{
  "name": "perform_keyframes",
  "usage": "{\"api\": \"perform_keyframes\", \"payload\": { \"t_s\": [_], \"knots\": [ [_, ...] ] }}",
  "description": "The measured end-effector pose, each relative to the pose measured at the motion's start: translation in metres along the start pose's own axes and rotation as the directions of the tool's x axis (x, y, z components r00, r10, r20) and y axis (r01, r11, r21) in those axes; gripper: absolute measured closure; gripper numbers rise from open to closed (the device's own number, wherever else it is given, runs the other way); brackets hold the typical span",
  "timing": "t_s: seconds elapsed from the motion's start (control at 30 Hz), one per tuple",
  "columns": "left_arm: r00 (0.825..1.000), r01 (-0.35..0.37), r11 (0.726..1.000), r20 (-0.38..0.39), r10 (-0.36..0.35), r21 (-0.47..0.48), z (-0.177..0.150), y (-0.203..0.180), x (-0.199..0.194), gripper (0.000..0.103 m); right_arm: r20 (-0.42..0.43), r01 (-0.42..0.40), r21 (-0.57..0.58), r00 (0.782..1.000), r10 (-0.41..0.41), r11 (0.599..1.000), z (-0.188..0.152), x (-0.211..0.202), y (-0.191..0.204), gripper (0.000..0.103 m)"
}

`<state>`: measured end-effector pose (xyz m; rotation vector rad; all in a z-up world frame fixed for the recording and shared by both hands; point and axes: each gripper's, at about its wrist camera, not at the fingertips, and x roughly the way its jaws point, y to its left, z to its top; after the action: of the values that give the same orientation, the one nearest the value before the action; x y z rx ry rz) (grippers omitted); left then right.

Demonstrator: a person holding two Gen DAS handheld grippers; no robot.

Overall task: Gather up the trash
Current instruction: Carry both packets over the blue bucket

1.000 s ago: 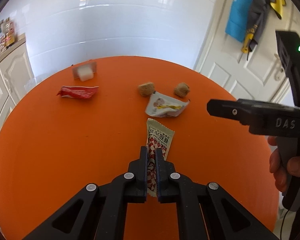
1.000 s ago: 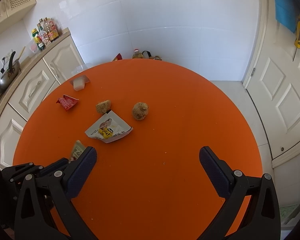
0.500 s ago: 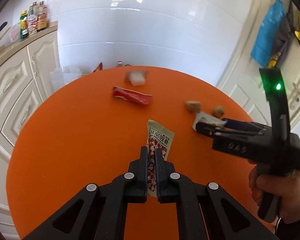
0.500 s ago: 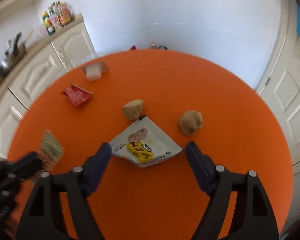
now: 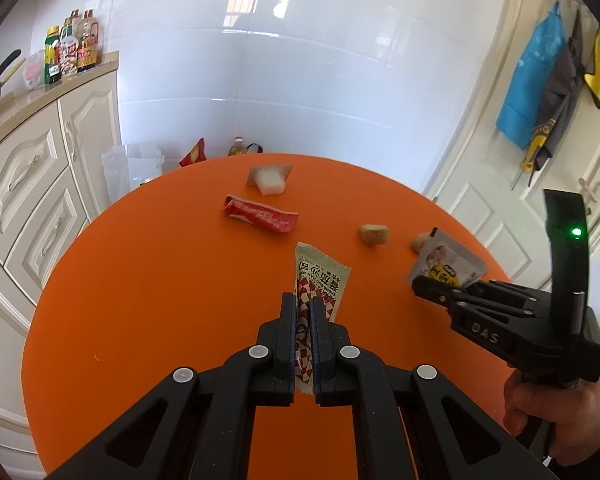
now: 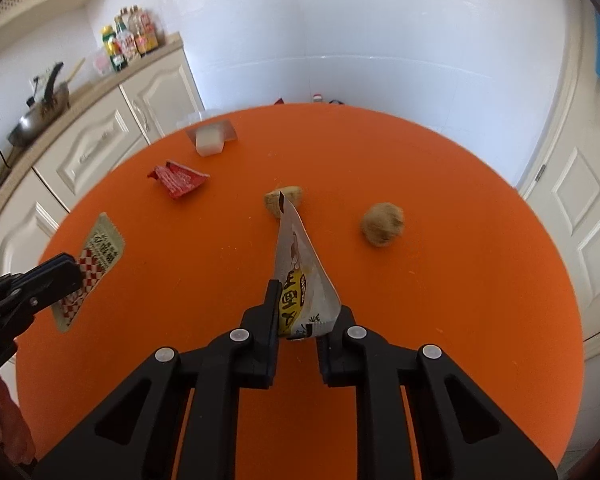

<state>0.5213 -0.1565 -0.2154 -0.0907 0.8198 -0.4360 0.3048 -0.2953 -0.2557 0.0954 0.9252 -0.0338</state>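
Note:
My left gripper [image 5: 304,300] is shut on a cream wrapper with red checks [image 5: 322,276], held above the round orange table [image 5: 160,280]. In the right wrist view that wrapper [image 6: 104,248] hangs at the left. My right gripper [image 6: 304,304] has its jaws closing on a white and yellow wrapper [image 6: 296,256], which stands folded upright between the pads. The left wrist view shows the same grip [image 5: 448,262] at the right. A red wrapper [image 6: 178,176], a small white cup [image 6: 210,140] and two brown lumps [image 6: 382,224] [image 6: 286,196] lie on the table.
Cream cabinets [image 5: 32,184] with bottles [image 5: 72,52] on the counter stand left of the table. A clear plastic bag [image 5: 132,168] sits on the floor past the far rim. A white door [image 6: 580,208] is on the right. A hand [image 5: 552,412] holds the right gripper.
My right gripper moved forward and down to the white and yellow wrapper and closed around it, folding it upright. My left gripper kept hold of the checked wrapper and swung left.

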Motion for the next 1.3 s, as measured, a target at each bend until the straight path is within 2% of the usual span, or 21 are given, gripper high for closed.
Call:
{"api": "perform_keyframes", "payload": {
  "t_s": [0.2,0.33,0.53,0.77,0.97,1.07,1.17,1.23,1.3],
  "knots": [
    [0.999,0.032,0.999,0.031,-0.033,0.028,-0.02,-0.007,-0.048,0.101,0.068,-0.009,0.033,0.998,0.007,0.999,-0.002,-0.047,-0.015,0.089],
    [0.996,0.064,0.996,0.051,-0.067,0.069,-0.02,-0.022,-0.075,0.101,0.114,-0.001,0.055,0.994,-0.005,0.999,-0.006,-0.08,-0.026,0.089],
    [0.989,0.117,0.982,0.072,-0.129,0.15,-0.026,-0.066,-0.103,0.101,0.175,0.046,0.097,0.983,-0.062,0.994,-0.024,-0.132,-0.061,0.089],
    [0.97,0.212,0.941,0.058,-0.235,0.263,-0.039,-0.133,-0.118,0.101,0.217,0.128,0.178,0.962,-0.166,0.976,-0.056,-0.192,-0.116,0.089],
    [0.946,0.304,0.888,-0.001,-0.324,0.346,-0.05,-0.193,-0.099,0.102,0.203,0.216,0.287,0.938,-0.28,0.933,-0.098,-0.235,-0.179,0.089],
    [0.94,0.326,0.861,-0.037,-0.339,0.39,-0.057,-0.22,-0.083,0.102,0.173,0.255,0.337,0.93,-0.325,0.907,-0.12,-0.245,-0.21,0.089],
    [0.942,0.332,0.862,-0.078,-0.327,0.383,-0.061,-0.224,-0.065,0.102,0.133,0.267,0.397,0.93,-0.343,0.878,-0.146,-0.249,-0.24,0.089],
    [0.95,0.309,0.864,-0.084,-0.301,0.397,-0.061,-0.224,-0.063,0.102,0.117,0.266,0.417,0.932,-0.342,0.869,-0.158,-0.249,-0.251,0.089],
    [0.951,0.309,0.861,-0.1,-0.294,0.405,-0.064,-0.217,-0.066,0.101,0.107,0.258,0.426,0.938,-0.331,0.867,-0.164,-0.245,-0.256,0.089]
  ]
}}
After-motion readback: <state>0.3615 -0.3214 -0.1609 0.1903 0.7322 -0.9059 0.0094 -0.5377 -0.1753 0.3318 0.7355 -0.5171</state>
